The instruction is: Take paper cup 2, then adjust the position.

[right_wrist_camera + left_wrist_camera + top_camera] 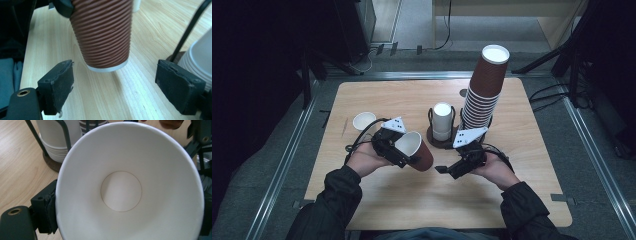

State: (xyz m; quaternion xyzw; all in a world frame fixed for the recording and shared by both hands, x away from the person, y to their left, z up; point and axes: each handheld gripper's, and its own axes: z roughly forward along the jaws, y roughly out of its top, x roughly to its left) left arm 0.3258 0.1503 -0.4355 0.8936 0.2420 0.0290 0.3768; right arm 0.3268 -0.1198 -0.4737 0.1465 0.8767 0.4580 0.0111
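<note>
A brown ribbed paper cup (421,154) with a white inside is held tilted above the table, my left gripper (403,155) shut on its rim. In the left gripper view the cup's white inside (125,185) faces the camera between the jaws of my left gripper (127,216), with one pad (50,213) pressed on the rim. My right gripper (443,169) is just right of the cup's base, open. In the right gripper view the cup (102,32) hangs base-down ahead of my right gripper (118,86), and nothing is between its pads (60,83).
A tall leaning stack of brown cups (484,90) stands at the back right. Beside it a wire holder (432,136) keeps a stack of white cups (442,120). A small white cup (363,120) sits on the wooden table (412,200) at the left.
</note>
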